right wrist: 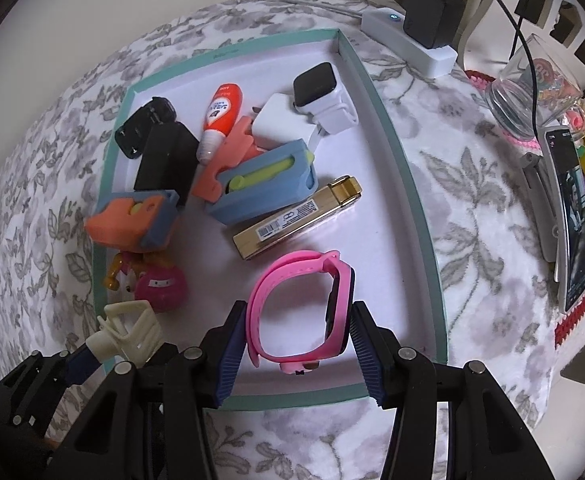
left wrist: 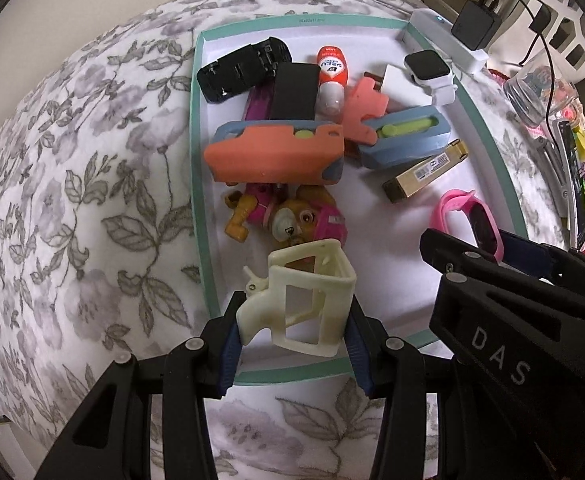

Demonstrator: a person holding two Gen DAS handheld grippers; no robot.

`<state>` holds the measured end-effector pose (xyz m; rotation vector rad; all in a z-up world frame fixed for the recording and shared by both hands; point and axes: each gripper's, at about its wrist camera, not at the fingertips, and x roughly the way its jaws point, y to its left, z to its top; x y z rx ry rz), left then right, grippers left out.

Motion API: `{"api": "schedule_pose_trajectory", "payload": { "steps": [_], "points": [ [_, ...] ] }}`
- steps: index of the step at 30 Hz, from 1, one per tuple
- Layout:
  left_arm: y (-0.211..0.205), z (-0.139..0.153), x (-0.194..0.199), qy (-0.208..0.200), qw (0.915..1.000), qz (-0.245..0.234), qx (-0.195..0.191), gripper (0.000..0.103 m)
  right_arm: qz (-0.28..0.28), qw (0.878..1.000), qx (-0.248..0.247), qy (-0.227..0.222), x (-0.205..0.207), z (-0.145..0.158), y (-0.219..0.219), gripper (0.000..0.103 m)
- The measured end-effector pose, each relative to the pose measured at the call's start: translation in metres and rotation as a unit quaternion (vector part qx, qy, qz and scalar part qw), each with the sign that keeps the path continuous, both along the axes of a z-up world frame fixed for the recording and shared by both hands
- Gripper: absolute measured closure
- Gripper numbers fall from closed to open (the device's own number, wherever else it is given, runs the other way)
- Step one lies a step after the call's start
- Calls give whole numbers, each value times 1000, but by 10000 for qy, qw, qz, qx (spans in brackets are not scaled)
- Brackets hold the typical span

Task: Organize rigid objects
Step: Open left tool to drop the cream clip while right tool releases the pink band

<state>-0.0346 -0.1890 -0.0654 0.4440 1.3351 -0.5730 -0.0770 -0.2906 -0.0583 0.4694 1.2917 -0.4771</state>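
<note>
Pink watch (right wrist: 298, 312) sits pinched in the right hand-held gripper (right wrist: 298, 344); left hand-held gripper (left wrist: 294, 344) pinches cream frame (left wrist: 304, 300).

A: Soft, fuzzy white cloth with a grey flower print (left wrist: 92, 160) under everything; matt card, by the look of it, for the shallow teal-rimmed white tray (right wrist: 372, 208).

B: Agreed; rough, layered off-white plastic on the cream open-frame bracket (left wrist: 312, 304); smooth, rubbery pink silicone on the pink watch strap (right wrist: 288, 272), glossy dark face beside it.

A: Shiny gold finish with a paper barcode label on the slim gold box (right wrist: 296, 216); glossy orange plastic on the small orange-and-white bottle (right wrist: 218, 116).

B: Matt blue and coral plastic on the blue-and-orange cases (left wrist: 276, 152); ribbed dark-blue rubbery pads (right wrist: 232, 356) on matt black fingers; clear glass for the jar (right wrist: 532, 88) at the side.
</note>
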Motion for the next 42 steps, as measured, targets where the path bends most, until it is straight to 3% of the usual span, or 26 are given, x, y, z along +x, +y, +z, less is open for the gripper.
{"api": "schedule_pose_trajectory", "payload": {
  "steps": [26, 30, 35, 42],
  "points": [
    [-7, -22, -2, 21, 9999, 57, 149, 55, 238, 9993, -44, 268, 7, -19, 10, 47],
    [-3, -18, 1, 18, 9999, 112, 128, 51, 267, 9994, -17, 239, 7, -22, 11, 33],
    [1, -9, 5, -8, 9998, 152, 103, 47, 248, 9996, -1, 148, 7, -20, 11, 32],
    [5, 17, 7, -121, 9997, 175, -150, 41, 197, 9991, -234, -284, 8, 13, 6, 32]
  ]
}}
